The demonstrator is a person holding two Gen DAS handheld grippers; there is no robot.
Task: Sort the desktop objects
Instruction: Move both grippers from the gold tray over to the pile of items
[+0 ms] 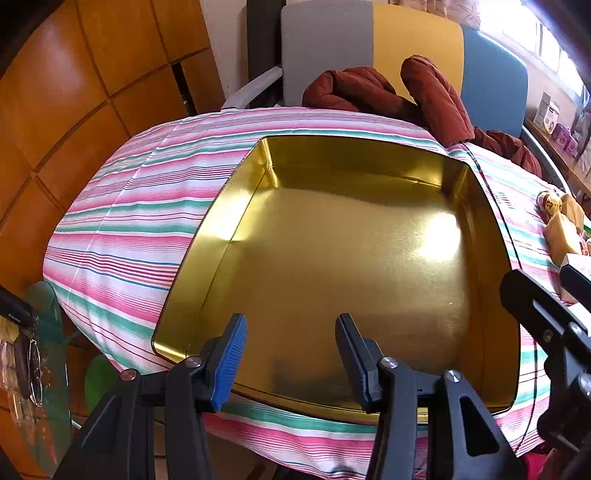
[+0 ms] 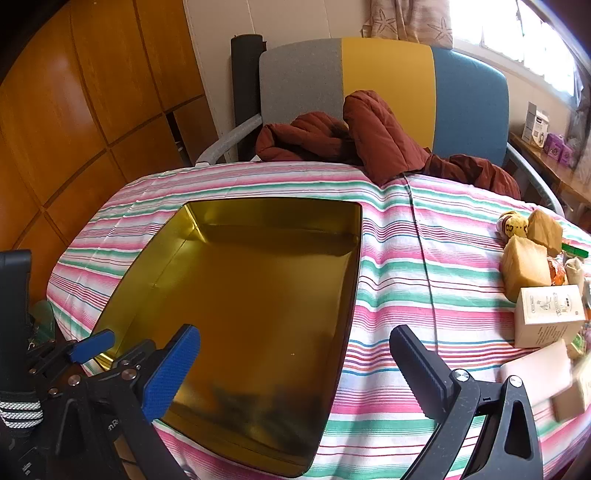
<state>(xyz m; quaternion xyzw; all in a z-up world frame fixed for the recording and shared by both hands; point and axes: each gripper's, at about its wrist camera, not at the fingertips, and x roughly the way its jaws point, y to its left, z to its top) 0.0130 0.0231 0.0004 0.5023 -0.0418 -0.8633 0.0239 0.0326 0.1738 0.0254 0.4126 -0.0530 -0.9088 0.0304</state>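
The left gripper [image 1: 291, 354] is hovering part-open and empty over the gold tin [image 1: 369, 177]; the right gripper [image 2: 295, 365], gaping empty, is risking snagging the striped tablecloth [image 2: 406, 258].

A striped pink, green and white tablecloth [image 2: 399, 258] covers the table. Behind it stands a chair [image 2: 388, 85] with a grey, yellow and blue back, and a rust-red padded jacket [image 2: 373, 144] is heaped on its seat. Orange wooden panelling [image 2: 74, 110] fills the left side, and a patterned curtain [image 2: 406, 18] hangs by the bright window.
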